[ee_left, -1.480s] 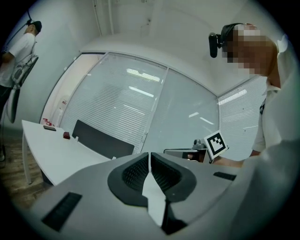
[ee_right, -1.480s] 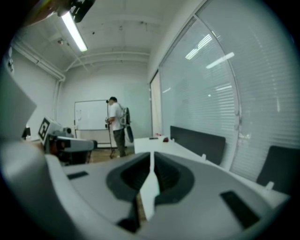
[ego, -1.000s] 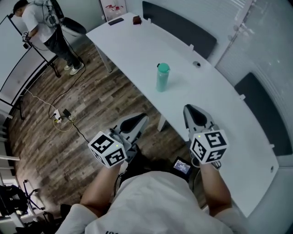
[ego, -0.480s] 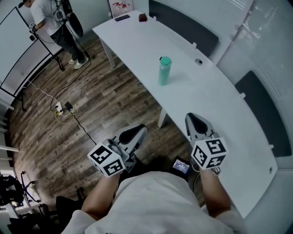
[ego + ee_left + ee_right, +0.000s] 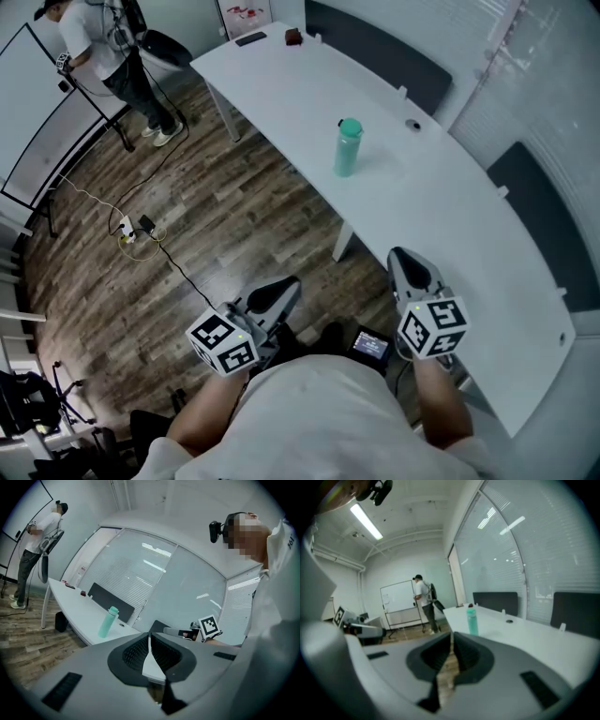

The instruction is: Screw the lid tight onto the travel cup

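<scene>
Two empty grippers [image 5: 284, 288] [image 5: 405, 256], jaws together.

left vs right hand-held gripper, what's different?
The left hand-held gripper hangs over the wood floor; the right hand-held gripper is over the near edge of the curved white table. Left angles toward the table; right points straighter ahead. Shared: both shut, empty, well short of the teal travel cup.

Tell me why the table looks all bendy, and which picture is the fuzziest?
Head view: the wide lens bends the white table into a curve; the green cup looks sharp. Left gripper view: dark rounded corners, bright light streaks on the glass wall. Right gripper view: fuzziest, soft all over, with a glaring ceiling lamp.
</scene>
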Tool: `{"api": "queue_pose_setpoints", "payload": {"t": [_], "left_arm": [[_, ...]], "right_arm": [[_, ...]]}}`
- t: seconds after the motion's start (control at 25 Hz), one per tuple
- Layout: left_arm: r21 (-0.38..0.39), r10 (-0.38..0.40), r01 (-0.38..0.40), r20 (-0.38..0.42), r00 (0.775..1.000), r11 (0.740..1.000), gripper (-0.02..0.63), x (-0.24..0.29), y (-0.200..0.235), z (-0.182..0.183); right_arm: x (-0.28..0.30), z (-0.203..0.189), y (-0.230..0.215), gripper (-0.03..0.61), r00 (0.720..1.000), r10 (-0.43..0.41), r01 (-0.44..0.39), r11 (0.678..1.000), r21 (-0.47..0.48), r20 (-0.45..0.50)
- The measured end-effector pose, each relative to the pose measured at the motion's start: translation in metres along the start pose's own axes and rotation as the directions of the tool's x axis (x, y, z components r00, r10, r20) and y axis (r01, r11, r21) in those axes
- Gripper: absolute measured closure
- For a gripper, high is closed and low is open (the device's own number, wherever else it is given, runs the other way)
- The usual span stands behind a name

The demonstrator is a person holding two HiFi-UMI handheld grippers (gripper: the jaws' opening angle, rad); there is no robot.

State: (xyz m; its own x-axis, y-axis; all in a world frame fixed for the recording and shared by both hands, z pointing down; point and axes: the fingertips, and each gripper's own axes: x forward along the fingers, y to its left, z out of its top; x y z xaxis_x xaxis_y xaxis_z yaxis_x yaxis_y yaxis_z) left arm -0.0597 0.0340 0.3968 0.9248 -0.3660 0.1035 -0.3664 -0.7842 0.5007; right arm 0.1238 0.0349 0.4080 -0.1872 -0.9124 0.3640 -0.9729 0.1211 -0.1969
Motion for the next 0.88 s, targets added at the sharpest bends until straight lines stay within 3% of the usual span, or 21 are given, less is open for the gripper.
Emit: {"api": "queue_pose_setpoints", "payload": {"t": [0.4, 0.88], "left_arm": [[0.005, -0.038, 0.038, -0.046, 0.998, 0.999, 0.575, -0.011, 0.013, 0.005], [-0.002, -0.077, 0.077, -0.081, 0.994, 0.997, 0.575, -0.015, 0.014, 0.003]], "right_arm": [[-0.003, -0.011, 0.026, 0.551, 0.999, -0.036, 0.036, 0.999, 0.028, -0.005], [-0.001, -0.010, 0.045, 0.557, 0.999, -0.039, 0.038, 0.999, -0.033, -0.023]]}}
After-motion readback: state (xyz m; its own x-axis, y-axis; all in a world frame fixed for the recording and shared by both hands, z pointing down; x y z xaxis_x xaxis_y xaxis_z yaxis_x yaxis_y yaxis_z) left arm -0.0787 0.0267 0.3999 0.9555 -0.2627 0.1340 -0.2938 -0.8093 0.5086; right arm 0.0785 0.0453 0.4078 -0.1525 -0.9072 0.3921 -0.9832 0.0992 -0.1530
